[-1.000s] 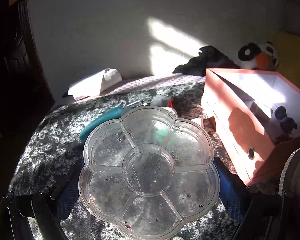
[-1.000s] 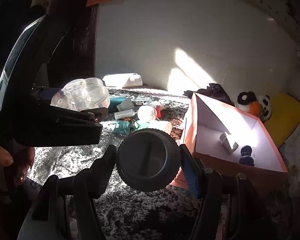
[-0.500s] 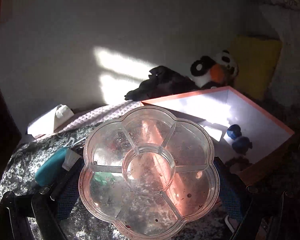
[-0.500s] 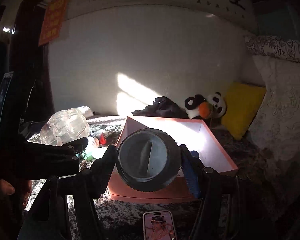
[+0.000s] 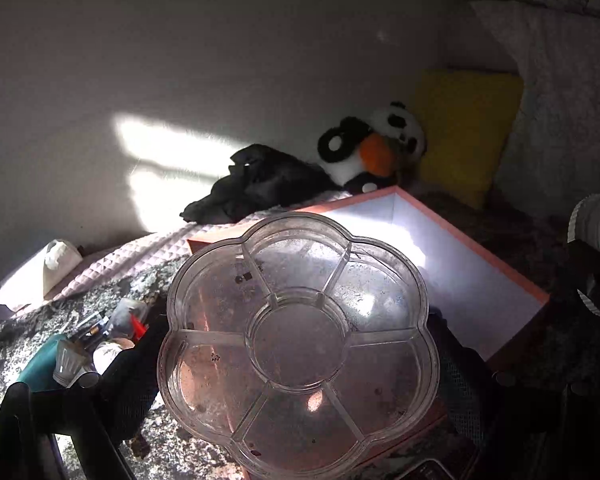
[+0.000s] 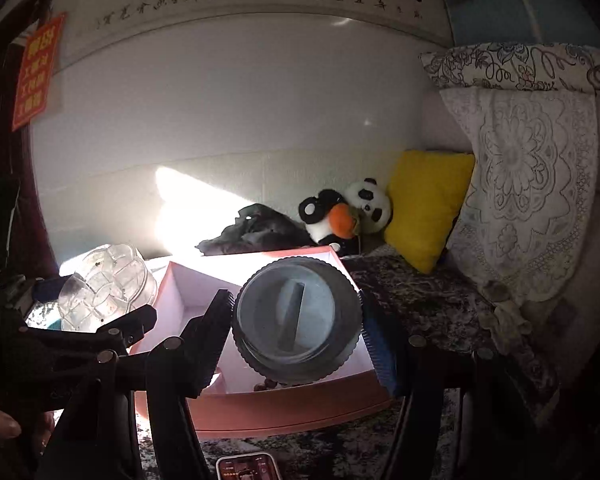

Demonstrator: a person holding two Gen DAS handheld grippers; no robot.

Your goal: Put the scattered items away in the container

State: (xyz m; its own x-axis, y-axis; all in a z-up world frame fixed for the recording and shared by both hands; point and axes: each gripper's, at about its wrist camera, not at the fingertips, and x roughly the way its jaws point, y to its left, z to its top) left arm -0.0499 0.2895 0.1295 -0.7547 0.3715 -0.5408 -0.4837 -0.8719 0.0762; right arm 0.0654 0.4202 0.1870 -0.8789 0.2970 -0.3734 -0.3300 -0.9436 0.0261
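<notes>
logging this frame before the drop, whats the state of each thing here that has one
left gripper: shut on the clear flower-shaped tray
clear flower-shaped tray: held up, compartments empty apart from specks
right gripper: shut on the round black lid
round black lid: held over the pink box
pink box: open, no cover on it
phone: screen lit

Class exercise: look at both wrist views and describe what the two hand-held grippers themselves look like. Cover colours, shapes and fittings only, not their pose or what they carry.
Both are black and angular. The left gripper has dark mesh-textured pads, with blue showing on the right one. The right gripper has a ridged black finger on one side and a blue ridged pad on the other, joined to black link arms by round silver bolts. No cables or sleeves are visible.
</notes>
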